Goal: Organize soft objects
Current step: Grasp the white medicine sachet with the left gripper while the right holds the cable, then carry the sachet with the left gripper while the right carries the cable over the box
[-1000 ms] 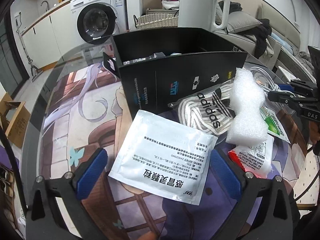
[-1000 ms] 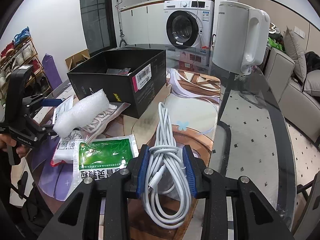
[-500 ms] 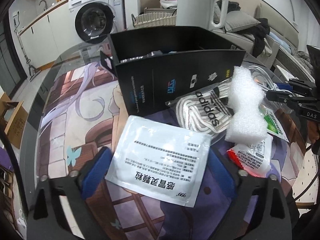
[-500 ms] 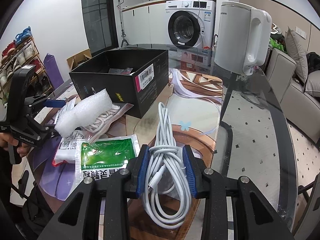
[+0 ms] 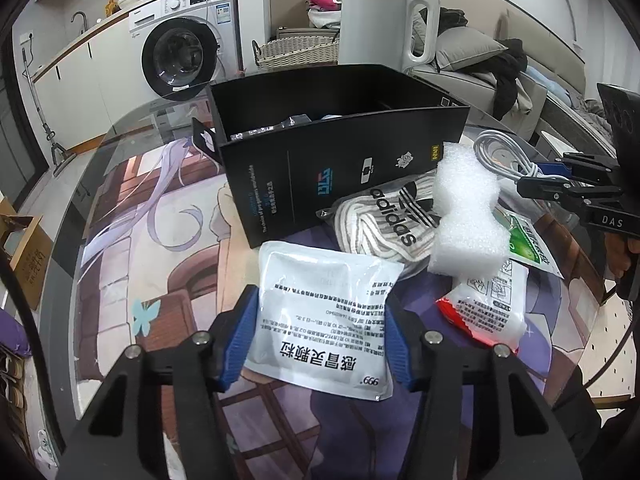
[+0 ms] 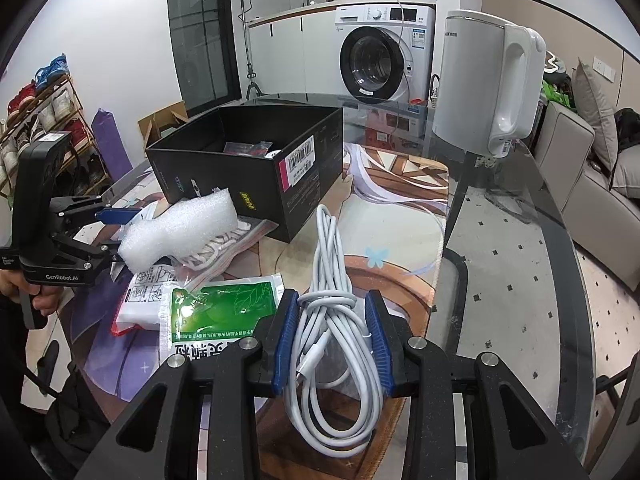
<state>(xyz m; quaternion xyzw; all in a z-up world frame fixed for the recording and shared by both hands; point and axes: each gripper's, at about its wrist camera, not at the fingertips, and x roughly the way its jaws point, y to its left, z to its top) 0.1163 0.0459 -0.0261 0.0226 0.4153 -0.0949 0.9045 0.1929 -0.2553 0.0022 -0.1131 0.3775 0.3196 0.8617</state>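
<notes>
white foam block (image 5: 466, 216) crowds the black box (image 5: 340, 152); left gripper (image 5: 318, 340) has just closed onto the white sachet (image 5: 324, 312); right gripper (image 6: 331, 338) clamps the cable bundle (image 6: 332, 320).

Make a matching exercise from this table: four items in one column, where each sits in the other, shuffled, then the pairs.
Items:
1. white sachet
2. white cable
3. foam block
4. black box

Places:
A. between the right gripper's pads
B. standing open behind the pile
C. lying on the adidas bag
D. between the left gripper's pads

Pairs: 1-D, 2-A, 3-C, 4-B
</notes>
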